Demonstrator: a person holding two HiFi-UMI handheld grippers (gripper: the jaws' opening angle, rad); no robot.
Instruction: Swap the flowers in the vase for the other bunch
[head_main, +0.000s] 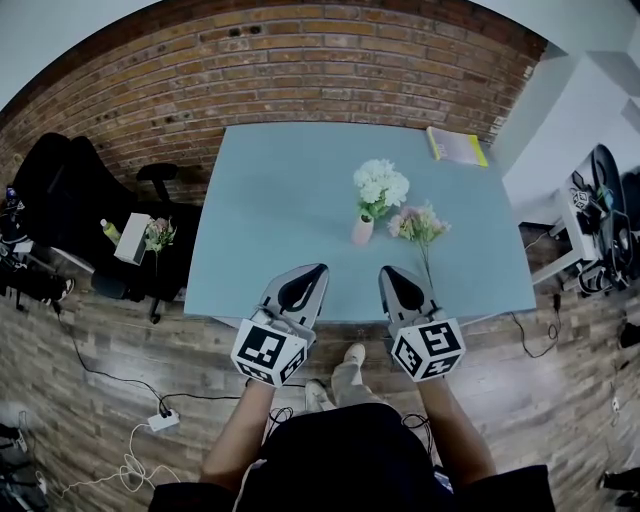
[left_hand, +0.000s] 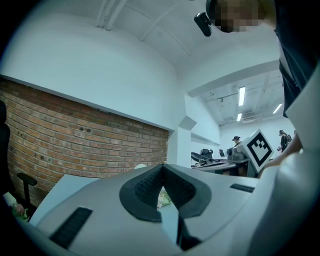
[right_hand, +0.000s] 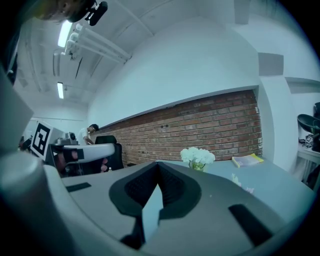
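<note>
Head view: small pink vase (head_main: 362, 231) stands upright mid-table on the light blue rectangular table (head_main: 270, 200), with the white flower bunch (head_main: 381, 184) in it. Pink flower bunch with green stems (head_main: 420, 225) lies flat on the table just right of the vase. Yellow book (head_main: 457, 147) sits at the far right corner. Left gripper (head_main: 312, 276) and right gripper (head_main: 392, 278) are side by side over the near table edge, apart from the vase. Left gripper view: jaws fully together, nothing held, red brick wall (left_hand: 75, 140) behind. Right gripper view: jaws pressed together, empty; white bunch ahead, right of centre, book beyond.
</note>
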